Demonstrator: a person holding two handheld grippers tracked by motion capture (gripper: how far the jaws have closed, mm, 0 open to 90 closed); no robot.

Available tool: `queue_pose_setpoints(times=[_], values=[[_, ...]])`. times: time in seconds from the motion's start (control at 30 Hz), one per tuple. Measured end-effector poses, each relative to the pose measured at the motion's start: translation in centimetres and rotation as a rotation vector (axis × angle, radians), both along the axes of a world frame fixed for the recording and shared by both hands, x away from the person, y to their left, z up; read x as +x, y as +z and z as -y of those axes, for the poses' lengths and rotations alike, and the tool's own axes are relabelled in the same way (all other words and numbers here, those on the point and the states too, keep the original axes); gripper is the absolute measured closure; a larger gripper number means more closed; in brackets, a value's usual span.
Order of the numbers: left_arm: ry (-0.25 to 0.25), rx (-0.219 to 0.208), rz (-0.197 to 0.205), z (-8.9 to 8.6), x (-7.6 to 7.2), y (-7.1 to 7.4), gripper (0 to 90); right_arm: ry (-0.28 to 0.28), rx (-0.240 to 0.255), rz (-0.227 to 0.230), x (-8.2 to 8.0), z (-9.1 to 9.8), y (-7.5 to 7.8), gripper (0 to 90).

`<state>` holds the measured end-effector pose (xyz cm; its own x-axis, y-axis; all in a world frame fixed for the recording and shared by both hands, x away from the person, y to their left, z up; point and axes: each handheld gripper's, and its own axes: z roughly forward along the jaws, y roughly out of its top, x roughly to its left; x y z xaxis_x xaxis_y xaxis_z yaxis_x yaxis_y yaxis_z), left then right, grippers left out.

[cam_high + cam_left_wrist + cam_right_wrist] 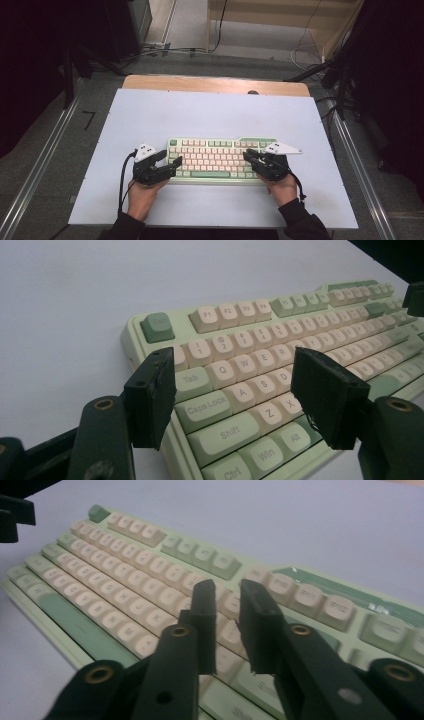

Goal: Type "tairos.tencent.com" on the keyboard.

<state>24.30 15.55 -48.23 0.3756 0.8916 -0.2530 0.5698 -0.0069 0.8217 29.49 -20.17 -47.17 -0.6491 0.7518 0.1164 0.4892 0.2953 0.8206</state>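
Keyboard (215, 159): pale green case, cream-pink alpha keys, green modifiers and spacebar, darker green Esc (157, 326), grey legends. Both grippers black, left (170, 161) and right (250, 161); brass-coloured rivets on the jaw arms, grey plates on top. Table (210, 112) was plain pale lavender-white, wood strip at the far edge. Sleeves black.

Setting: a lab recording station. A white board (210, 115) covers a wooden table (215, 84), flanked by 2 metal floor rails (37, 170). Dark curtains (30, 60) close off both sides. Loose cables (305, 55) run across grey carpet past the table's far edge, beside plywood furniture (280, 15).
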Motion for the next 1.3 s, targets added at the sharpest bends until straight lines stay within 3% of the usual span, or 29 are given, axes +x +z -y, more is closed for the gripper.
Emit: queue_pose_setpoints(times=[0.13,0.37,0.73,1.3], values=[[0.015,0.002,0.001,-0.5,-0.4,-0.1,34.7,0.036,-0.009,0.002,0.4,-1.6,0.0,87.1],[0.028,0.001,0.002,-0.9,-1.0,-0.1,34.8,0.066,-0.017,-0.016,1.1,-3.3,-0.3,87.6],[0.044,0.0,0.001,-1.3,-1.4,-0.2,34.7,0.098,-0.07,-0.026,1.6,-5.9,-0.9,87.6],[0.047,0.005,0.0,-1.6,-1.5,-0.3,34.8,0.088,-0.121,-0.042,1.9,-6.7,-1.6,87.5]])
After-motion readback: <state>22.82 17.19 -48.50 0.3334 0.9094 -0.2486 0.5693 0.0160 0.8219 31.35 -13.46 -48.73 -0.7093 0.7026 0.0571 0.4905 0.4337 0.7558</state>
